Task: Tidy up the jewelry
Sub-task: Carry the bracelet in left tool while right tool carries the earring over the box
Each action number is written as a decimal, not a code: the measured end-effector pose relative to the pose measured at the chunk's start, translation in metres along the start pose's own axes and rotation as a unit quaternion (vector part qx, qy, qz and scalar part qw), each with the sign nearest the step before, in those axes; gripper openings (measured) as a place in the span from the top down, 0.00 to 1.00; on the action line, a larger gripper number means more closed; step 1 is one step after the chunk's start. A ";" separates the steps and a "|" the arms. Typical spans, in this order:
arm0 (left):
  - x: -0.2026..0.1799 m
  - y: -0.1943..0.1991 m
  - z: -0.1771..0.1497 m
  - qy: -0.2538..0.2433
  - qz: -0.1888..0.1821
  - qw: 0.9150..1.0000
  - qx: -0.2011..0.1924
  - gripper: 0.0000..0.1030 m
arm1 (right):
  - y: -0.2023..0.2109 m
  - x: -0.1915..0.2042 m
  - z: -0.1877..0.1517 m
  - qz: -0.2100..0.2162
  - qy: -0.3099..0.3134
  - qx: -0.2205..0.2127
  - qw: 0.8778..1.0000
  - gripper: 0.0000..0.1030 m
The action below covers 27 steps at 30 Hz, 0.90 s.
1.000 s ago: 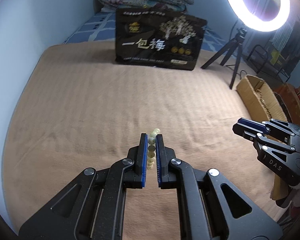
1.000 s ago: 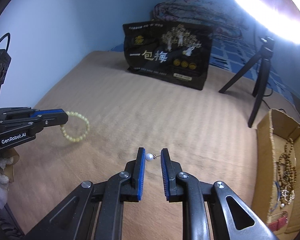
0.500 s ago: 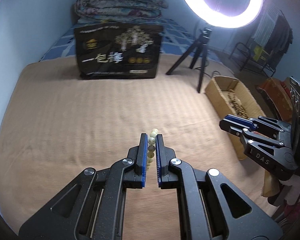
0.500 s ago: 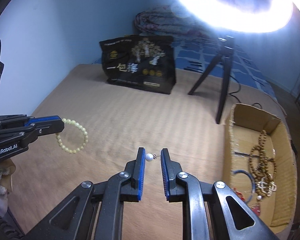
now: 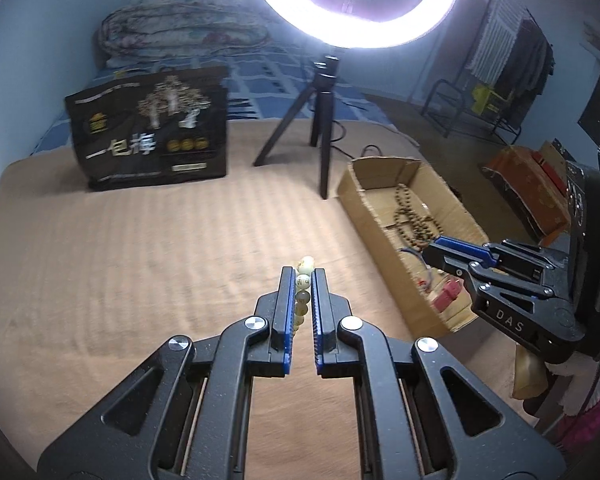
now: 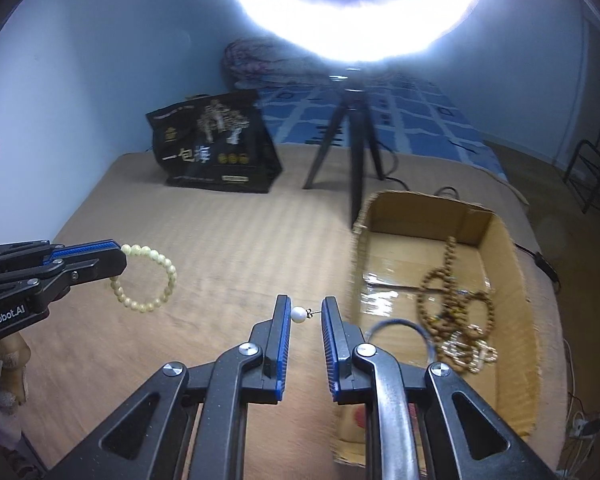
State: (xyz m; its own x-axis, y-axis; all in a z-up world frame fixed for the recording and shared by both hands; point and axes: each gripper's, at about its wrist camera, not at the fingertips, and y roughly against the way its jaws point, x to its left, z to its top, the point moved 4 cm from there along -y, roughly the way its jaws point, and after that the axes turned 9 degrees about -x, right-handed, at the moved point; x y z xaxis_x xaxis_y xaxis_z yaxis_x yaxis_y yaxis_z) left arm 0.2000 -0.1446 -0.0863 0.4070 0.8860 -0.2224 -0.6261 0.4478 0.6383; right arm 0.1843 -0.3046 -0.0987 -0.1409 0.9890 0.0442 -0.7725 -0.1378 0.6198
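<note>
Cardboard box [image 6: 504, 280] sat at bed's right edge. Left gripper [image 5: 300, 284], jaws nearly shut, pinched bracelet [image 6: 148, 276]; right gripper [image 6: 305, 312] clamped pearl stud [image 6: 299, 314], prob. both bound for box.

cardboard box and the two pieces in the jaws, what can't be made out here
- Cardboard box, right wrist view: its near end is hidden behind the right gripper.
- Bead bracelet, left wrist view: mostly hidden between the left gripper jaws.
- Pearl earring: its pin is too small to read.
- Ring light: glare washes out the bedding behind.
</note>
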 end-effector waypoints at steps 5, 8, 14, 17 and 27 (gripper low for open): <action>-0.027 -0.012 0.010 -0.005 -0.018 1.000 -0.006 0.94 | 0.011 -0.031 -0.006 -0.013 -0.016 0.002 1.000 0.86; -0.041 -0.018 0.017 -0.008 -0.026 1.000 -0.011 0.94 | 0.017 -0.051 -0.011 -0.022 -0.028 0.005 0.999 0.86; -0.068 -0.036 0.024 -0.019 -0.037 0.999 -0.009 0.94 | 0.026 -0.083 -0.021 -0.034 -0.046 0.009 0.998 0.86; -0.079 -0.046 0.028 -0.025 -0.040 0.999 -0.009 0.94 | 0.029 -0.095 -0.026 -0.036 -0.054 0.010 0.998 0.86; -0.113 -0.085 0.041 -0.037 -0.048 0.998 -0.007 0.94 | 0.035 -0.116 -0.034 -0.033 -0.070 0.011 0.997 0.86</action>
State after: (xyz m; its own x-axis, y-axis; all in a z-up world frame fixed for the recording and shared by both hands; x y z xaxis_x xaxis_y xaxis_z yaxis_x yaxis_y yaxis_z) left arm 0.2349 -0.2880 -0.0851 0.5126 0.8283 -0.2264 -0.5917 0.5318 0.6059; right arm 0.1531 -0.4263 -0.1086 -0.0011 0.9937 0.1119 -0.7629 -0.0732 0.6424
